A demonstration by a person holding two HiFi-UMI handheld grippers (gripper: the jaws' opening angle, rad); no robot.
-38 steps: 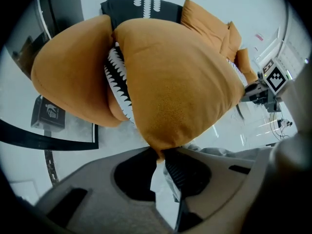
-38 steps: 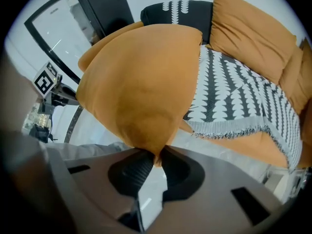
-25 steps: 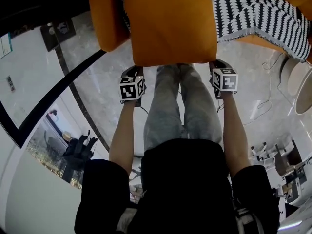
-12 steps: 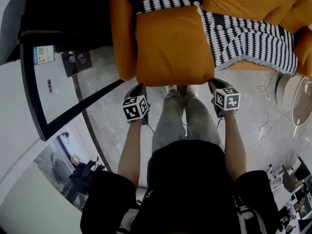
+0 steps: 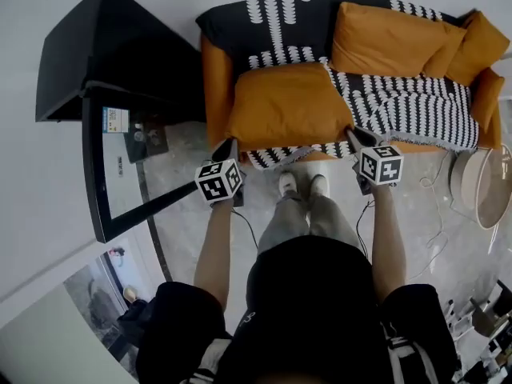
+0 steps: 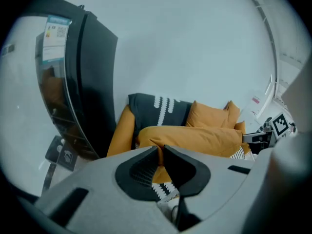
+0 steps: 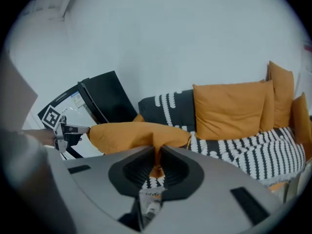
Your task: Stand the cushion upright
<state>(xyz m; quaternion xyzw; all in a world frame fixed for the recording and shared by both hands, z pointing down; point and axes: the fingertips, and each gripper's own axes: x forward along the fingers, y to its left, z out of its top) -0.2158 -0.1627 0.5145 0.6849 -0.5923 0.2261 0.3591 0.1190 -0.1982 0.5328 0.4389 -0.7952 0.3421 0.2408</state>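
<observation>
A plain orange cushion (image 5: pixel 288 106) hangs level over the left end of the sofa seat, held by its two near corners. My left gripper (image 5: pixel 230 145) is shut on the near left corner, and my right gripper (image 5: pixel 352 136) is shut on the near right corner. In the left gripper view the cushion (image 6: pixel 195 138) stretches right from the jaws (image 6: pixel 160 152), with orange fabric pinched between them. In the right gripper view the cushion (image 7: pixel 131 133) stretches left from the jaws (image 7: pixel 157 155), which pinch a fold of it.
The orange sofa (image 5: pixel 214 78) carries a black-and-white patterned throw (image 5: pixel 400 106) and two more orange cushions (image 5: pixel 384 38) upright against its back. A black cabinet (image 5: pixel 104 54) stands left of the sofa, a round white table (image 5: pixel 488 186) to the right. My feet (image 5: pixel 300 184) are before the sofa.
Both grippers have gone up and away from me with the cushion. It was close and filled the top of the head view; now it hangs farther off over the sofa seat.
</observation>
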